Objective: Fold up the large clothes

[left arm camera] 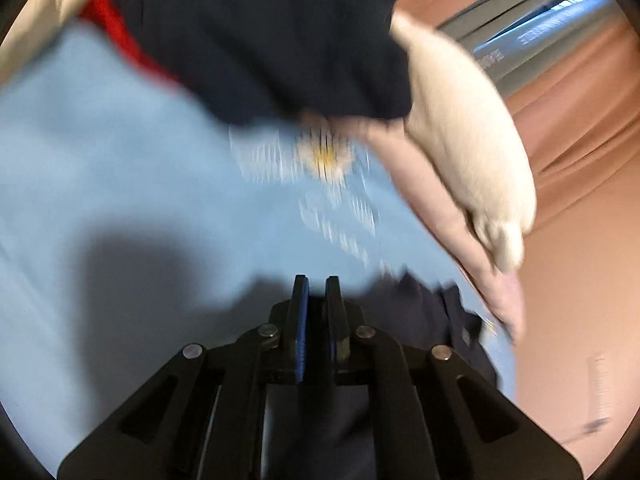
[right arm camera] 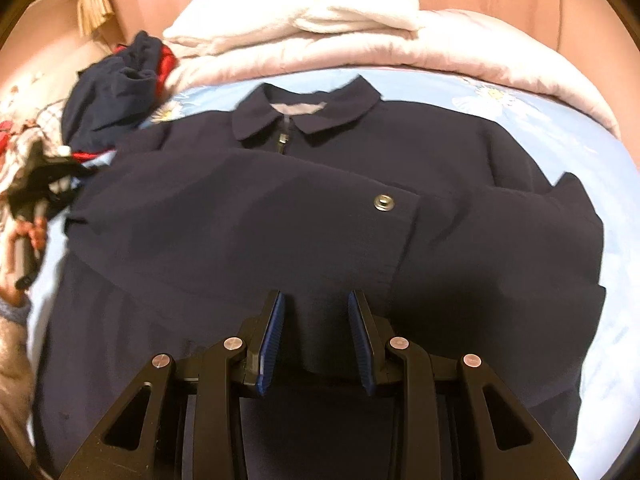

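The dark navy jacket (right arm camera: 320, 216) lies flat on a light blue bed sheet (right arm camera: 560, 152) with a daisy print, front side up, straight ahead of the right gripper (right arm camera: 316, 332). Its collar (right arm camera: 308, 116) is at the far end from the fingers, open and turned down, with a closed zip (right arm camera: 283, 140) just under it. One sleeve (right arm camera: 240, 200) is folded across the chest, and a round metal snap button (right arm camera: 383, 202) shows on it, a little beyond the right fingertip and to its right. The cloth looks smooth with a few soft creases. The fingers of the right gripper stand partly apart above the lower part of the jacket; some dark cloth is seen between the blue pads (right arm camera: 273, 332), but I cannot tell if they press on it. Beyond the collar lies a pale pink quilt (right arm camera: 400, 52) with a white blanket (right arm camera: 320, 12) on top, and far to the left of the fingers is a heap of dark and red clothes (right arm camera: 120, 80). The left wrist view is blurred. The left gripper (left arm camera: 316, 308) has its fingers clenched with nothing between them, over the blue sheet, and dark cloth (left arm camera: 260, 40) lies far ahead of them. A white blanket and pink quilt edge are ahead to the right of these fingers.
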Motion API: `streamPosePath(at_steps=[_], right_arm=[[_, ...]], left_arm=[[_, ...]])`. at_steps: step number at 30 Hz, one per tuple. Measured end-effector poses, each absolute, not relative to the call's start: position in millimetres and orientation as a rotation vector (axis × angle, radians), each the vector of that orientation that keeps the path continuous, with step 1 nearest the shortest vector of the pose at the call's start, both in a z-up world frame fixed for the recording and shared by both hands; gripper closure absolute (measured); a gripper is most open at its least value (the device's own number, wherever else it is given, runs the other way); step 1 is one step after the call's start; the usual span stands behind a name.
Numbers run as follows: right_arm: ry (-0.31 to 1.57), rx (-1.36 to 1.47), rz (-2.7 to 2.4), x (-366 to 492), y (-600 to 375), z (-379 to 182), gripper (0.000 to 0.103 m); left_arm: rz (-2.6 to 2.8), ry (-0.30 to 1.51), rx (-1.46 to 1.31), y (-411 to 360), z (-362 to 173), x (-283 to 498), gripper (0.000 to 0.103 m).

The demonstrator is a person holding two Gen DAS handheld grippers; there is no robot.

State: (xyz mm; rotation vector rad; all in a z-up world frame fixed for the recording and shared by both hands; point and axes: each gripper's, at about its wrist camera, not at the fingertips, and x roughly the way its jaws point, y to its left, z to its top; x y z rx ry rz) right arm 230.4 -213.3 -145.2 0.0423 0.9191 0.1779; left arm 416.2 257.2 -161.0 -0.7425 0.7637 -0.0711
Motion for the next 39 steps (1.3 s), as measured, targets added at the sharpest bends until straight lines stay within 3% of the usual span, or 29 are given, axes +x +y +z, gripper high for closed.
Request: streamPosePath(at_steps=[5, 6, 8, 9, 10, 12, 17, 18, 20, 21, 28, 32, 33, 35, 37, 39], right_arm=[[0.922, 0.035, 0.176, 231.0, -212.9, -154.6, 0.070], [0.919, 0.037, 0.176, 231.3, -213.1, -155.2, 0.069], [0.918, 0.042, 0.180, 231.6, -213.6, -155.1, 0.067], [0.919, 0.041, 0.183, 231.5, -213.5, -154.5, 0.066], [0.921, 0.039, 0.183, 231.4, -213.3, -154.1, 0.066], [0.921, 0.035, 0.177, 231.2, -212.6, -153.6, 0.064], [0.912, 0.050, 0.172, 229.8, -210.7, -153.7, 0.058], [0.911, 0.051, 0.173, 229.8, -210.5, -154.0, 0.057], [0.912, 0.045, 0.173, 230.4, -209.9, -154.2, 0.057], [0.912, 0.041, 0.172, 230.7, -209.7, -154.0, 0.057], [0.890, -0.002, 0.151, 231.3, -204.3, -144.4, 0.057], [0.883, 0.062, 0.199, 228.9, -204.1, -138.0, 0.041], [0.882, 0.069, 0.203, 228.4, -204.6, -137.4, 0.041], [0.874, 0.074, 0.196, 225.9, -207.5, -135.1, 0.041], [0.868, 0.094, 0.191, 222.3, -211.7, -131.4, 0.041], [0.859, 0.120, 0.196, 216.5, -216.0, -126.2, 0.041]], left_arm=[[-0.084, 0.808, -0.802, 271.3, -168.8, 428.2, 0.100], [-0.114, 0.821, -0.841, 272.4, -172.2, 425.7, 0.096], [-0.128, 0.863, -0.874, 272.7, -177.6, 422.8, 0.070], [-0.108, 0.891, -0.856, 272.1, -178.6, 419.0, 0.041], [-0.102, 0.901, -0.844, 273.4, -177.3, 415.6, 0.027], [-0.127, 0.918, -0.858, 270.6, -179.1, 408.6, 0.027], [-0.159, 1.024, -0.858, 254.7, -197.1, 405.7, 0.029], [-0.164, 1.027, -0.844, 250.4, -199.2, 407.2, 0.039], [-0.163, 1.016, -0.828, 245.8, -199.3, 413.5, 0.090], [-0.157, 1.010, -0.816, 245.3, -198.0, 417.0, 0.096], [-0.003, 0.863, -0.487, 230.8, -159.8, 434.6, 0.099], [0.008, 0.915, -0.565, 257.3, -172.0, 439.1, 0.102], [-0.013, 0.908, -0.579, 260.7, -170.0, 430.9, 0.101], [-0.073, 0.914, -0.575, 259.7, -163.9, 413.5, 0.087], [-0.083, 0.926, -0.505, 252.6, -156.3, 390.7, 0.039], [-0.100, 0.907, -0.437, 242.7, -148.7, 364.0, 0.033]])
